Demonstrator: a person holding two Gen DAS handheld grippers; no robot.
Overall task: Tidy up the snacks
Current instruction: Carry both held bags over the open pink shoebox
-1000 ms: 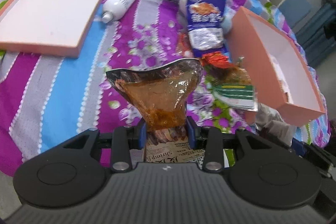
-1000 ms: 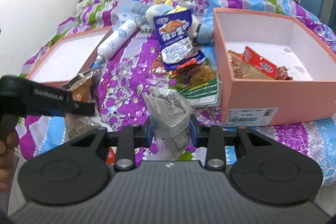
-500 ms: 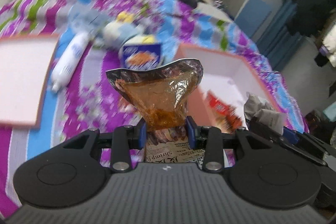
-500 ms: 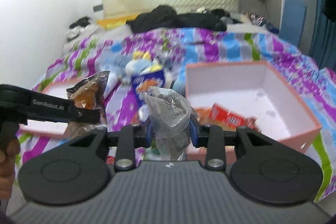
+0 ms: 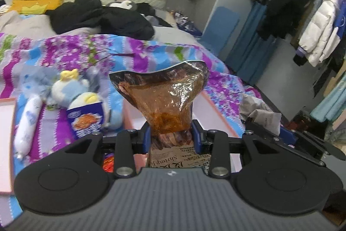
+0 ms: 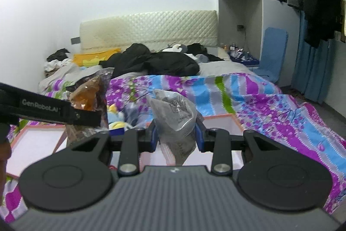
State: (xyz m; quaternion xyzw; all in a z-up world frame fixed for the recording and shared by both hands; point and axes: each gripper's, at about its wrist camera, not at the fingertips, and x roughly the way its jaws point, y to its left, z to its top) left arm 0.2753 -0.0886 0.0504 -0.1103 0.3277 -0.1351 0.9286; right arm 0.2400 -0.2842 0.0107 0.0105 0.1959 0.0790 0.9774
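Both tools raised (tilted downward): left point(image 5: 170, 133) pinches shrimp bag point(image 5: 164, 99).

Bedspread point(image 5: 151, 53): stripes of purple, blue, grey and green, with a purple flower print and white dotted edging. Left tongs point(image 5: 170, 136) black with blue pads, on a clear amber-orange snack bag point(image 5: 166, 101) with a newsprint-patterned base; right tongs point(image 6: 175, 138) likewise black and blue, on a grey newsprint-patterned bag point(image 6: 173, 114). Salmon-pink box point(image 6: 220, 117) with white inside; blue packet point(image 5: 86, 120) with an orange food picture.
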